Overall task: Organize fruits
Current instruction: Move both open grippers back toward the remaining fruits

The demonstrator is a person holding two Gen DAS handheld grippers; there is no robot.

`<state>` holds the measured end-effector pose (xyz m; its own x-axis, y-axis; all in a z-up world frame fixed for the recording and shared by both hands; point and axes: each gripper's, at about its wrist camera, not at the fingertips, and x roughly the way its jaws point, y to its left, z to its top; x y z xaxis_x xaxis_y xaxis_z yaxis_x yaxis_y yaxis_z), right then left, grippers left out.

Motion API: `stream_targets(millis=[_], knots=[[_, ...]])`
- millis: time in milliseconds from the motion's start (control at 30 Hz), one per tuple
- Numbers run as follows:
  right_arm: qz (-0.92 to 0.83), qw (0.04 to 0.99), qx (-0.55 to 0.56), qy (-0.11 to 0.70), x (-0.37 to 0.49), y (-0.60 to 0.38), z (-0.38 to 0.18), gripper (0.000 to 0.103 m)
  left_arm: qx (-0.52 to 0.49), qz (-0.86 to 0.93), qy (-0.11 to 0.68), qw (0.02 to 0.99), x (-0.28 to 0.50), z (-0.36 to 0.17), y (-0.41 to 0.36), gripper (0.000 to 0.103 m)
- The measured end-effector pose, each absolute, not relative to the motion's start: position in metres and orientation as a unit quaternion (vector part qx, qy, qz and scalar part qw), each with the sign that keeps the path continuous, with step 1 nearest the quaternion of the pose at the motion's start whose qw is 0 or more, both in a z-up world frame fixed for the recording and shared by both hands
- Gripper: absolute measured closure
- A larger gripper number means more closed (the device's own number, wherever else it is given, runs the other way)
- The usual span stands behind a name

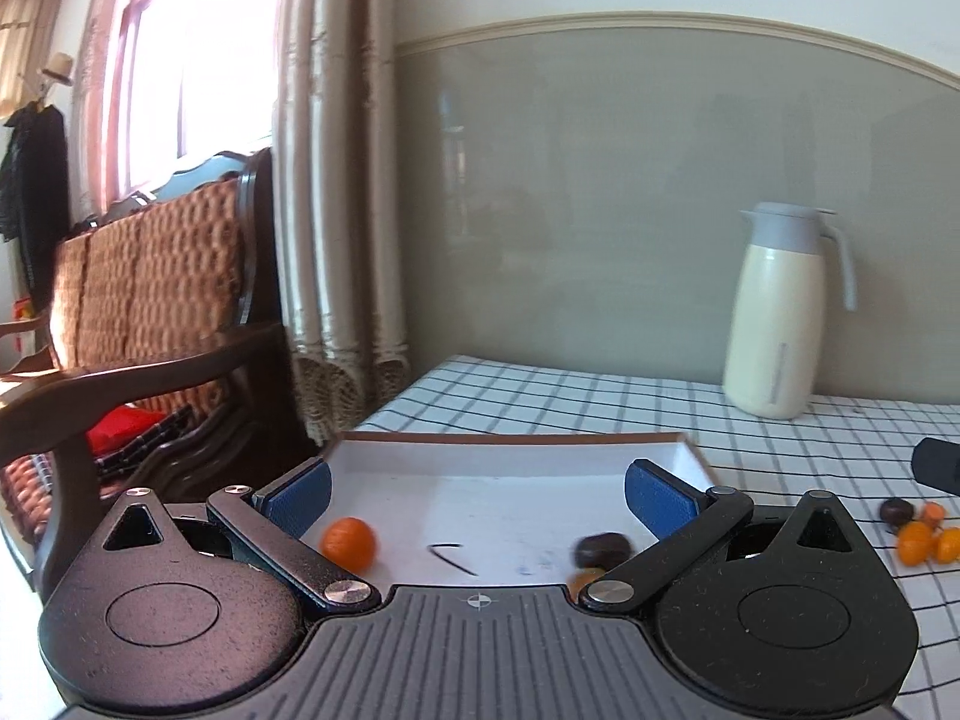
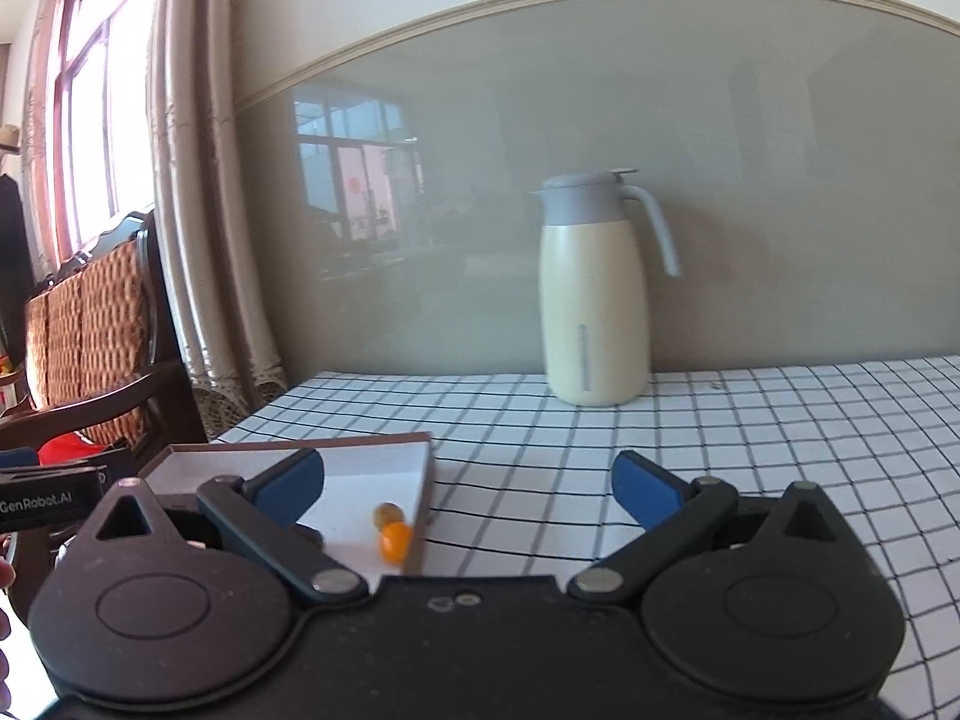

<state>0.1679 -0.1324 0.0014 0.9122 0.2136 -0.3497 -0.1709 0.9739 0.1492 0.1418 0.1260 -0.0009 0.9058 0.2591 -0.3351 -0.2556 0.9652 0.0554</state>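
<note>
A: Left gripper [image 1: 478,495] state?

B: Jaws spread wide, nothing between the blue pads [image 1: 303,495]. It hangs over the near part of the white tray [image 1: 510,450].

A: Fruit in the tray?

B: Left wrist view: round orange fruit [image 1: 349,543] just right of the left finger, low by its pad, not touching as far as I can tell. Dark fruit [image 1: 603,549] near the right finger, blurred, long axis roughly left-right. A small orange piece [image 1: 583,582] just in front of it, half hidden by the gripper body. All three sit nearer than the pad tips, none in the gap.

A: Outside the tray?

B: Loose cluster [image 1: 918,531] on the checked tablecloth [image 1: 780,438], right of the tray: dark one, orange bits. Too small to give orientation.

A: Right gripper [image 2: 469,483]?

B: Also wide apart, empty. It straddles the tray's right edge: left finger over the tray, right finger over the cloth. Small oval orange fruit [image 2: 396,540] lies against the tray's right wall, long axis running near-to-far, with a duller fruit [image 2: 387,515] touching its far end. Both sit between the fingers, closer to the left one, nearer than the tips.

A: Background?

B: Cream jug [image 2: 591,294] upright at the far wall, handle pointing right. Wicker chair [image 1: 150,300] to the left.
</note>
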Motion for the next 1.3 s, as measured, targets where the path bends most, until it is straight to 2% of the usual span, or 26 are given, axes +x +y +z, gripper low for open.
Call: stream_targets(millis=[667,1300], knots=[[-0.005,0.976,0.076,0.202,0.138,-0.226,-0.023,0.006,0.041,0.004,0.19,0.981,0.144,-0.017,0.001,0.0],[-0.066,0.967,0.108,0.222,0.154,-0.292,-0.059,0.008,0.062,-0.078,0.239,0.966,0.208,-0.066,-0.109,0.0]])
